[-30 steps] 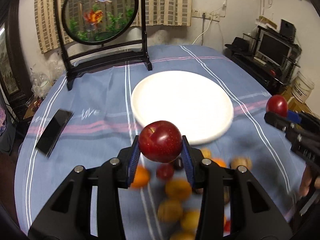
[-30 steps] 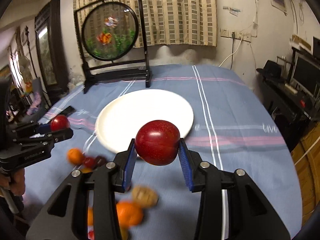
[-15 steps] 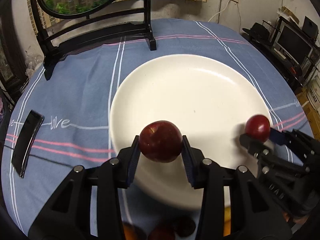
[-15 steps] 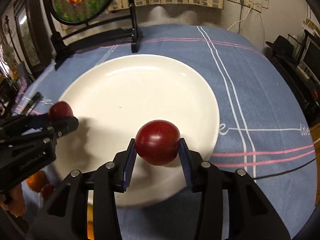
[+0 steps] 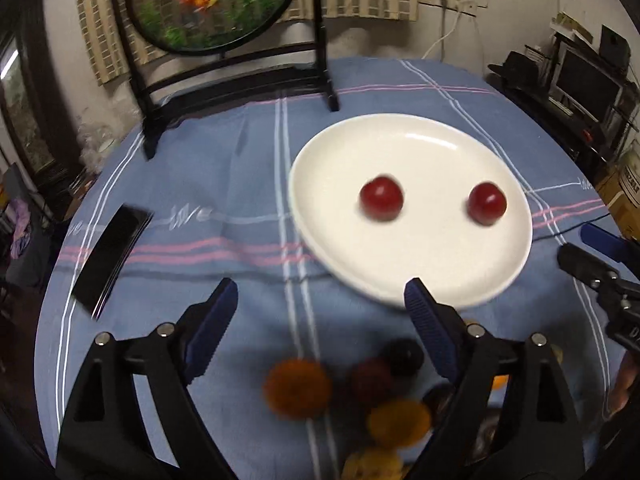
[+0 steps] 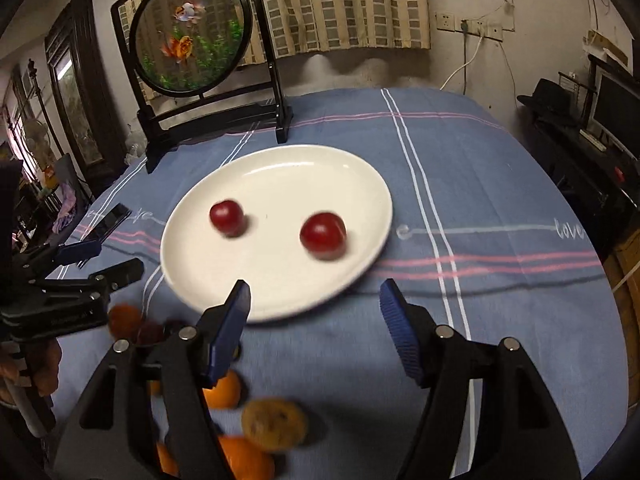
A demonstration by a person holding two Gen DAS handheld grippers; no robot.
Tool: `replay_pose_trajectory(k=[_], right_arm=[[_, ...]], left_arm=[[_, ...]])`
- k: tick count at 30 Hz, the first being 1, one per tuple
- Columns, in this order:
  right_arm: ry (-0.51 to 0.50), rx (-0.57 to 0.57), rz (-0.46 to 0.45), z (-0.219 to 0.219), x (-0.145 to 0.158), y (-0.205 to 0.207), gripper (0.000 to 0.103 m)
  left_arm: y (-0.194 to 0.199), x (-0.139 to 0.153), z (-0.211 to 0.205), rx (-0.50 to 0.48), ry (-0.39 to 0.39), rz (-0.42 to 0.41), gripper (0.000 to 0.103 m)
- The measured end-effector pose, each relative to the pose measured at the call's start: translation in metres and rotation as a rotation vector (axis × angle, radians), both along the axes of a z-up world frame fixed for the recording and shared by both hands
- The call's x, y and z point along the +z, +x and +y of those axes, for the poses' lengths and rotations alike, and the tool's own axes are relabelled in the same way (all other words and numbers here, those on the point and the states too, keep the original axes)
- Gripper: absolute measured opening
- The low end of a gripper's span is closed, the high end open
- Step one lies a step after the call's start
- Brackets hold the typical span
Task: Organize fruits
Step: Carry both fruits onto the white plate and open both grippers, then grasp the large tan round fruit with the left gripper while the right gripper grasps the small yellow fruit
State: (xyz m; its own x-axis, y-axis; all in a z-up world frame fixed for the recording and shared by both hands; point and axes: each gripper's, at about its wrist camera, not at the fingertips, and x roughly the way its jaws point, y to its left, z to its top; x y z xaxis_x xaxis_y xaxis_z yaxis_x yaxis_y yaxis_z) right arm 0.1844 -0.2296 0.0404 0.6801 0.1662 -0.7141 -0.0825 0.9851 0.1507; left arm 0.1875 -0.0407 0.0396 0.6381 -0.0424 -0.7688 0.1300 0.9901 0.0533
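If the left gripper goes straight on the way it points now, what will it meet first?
Probably the blue striped tablecloth, just left of the round white plate. The left gripper has open, empty jaws; depth is unclear.

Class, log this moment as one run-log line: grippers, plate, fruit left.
left gripper: open, empty, jaws just opened | right gripper: same | plate: two red fruits, apart | pile: on cloth

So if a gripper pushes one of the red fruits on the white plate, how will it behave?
The red fruit looks round and smooth, so it would probably roll. The plate is shallow with a low rim, so a hard push might send it off. It seems firm, not floppy.
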Motion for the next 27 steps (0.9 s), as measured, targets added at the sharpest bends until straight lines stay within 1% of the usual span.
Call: replay_pose_trajectory(k=[1,3,5,6,8,10,13,18,21,27], right_arm=[[-0.01,-0.003,0.002,-0.001,-0.001,-0.014,0.074],[-0.035,0.001,-0.002,0.0,-0.003,-0.033,0.074],[-0.057,0.012,0.003,0.003,-0.007,-0.051,0.074],[-0.068,0.018,0.008,0.005,-0.01,-0.061,0.074],[-0.072,0.025,0.012,0.005,-0.014,-0.079,0.074],[-0.061,0.028,0.014,0.005,-0.018,-0.095,0.074],[-0.03,0.019,0.022,0.003,-0.022,-0.115,0.074],[0.01,0.018,0.032,0.002,-0.029,-0.14,0.074],[0.023,0.038,0.04,0.003,-0.032,-0.151,0.074],[0.033,0.096,0.053,0.008,-0.034,-0.167,0.074]], left_arm=[[-0.008,0.0,0.006,0.005,-0.016,-0.007,0.087],[-0.031,-0.002,0.016,0.012,-0.057,-0.008,0.087],[-0.05,-0.006,0.023,0.016,-0.081,0.013,0.088],[-0.058,-0.01,0.026,0.024,-0.077,0.037,0.09],[-0.072,-0.016,0.027,0.033,-0.057,0.07,0.092],[-0.09,-0.021,0.03,0.051,-0.039,0.086,0.093],[-0.108,-0.025,0.034,0.06,-0.05,0.095,0.094],[-0.139,-0.027,0.031,0.0,-0.076,0.098,0.094],[-0.155,-0.03,0.028,-0.019,-0.061,0.082,0.094],[-0.169,-0.038,0.028,-0.061,-0.076,0.099,0.094]])
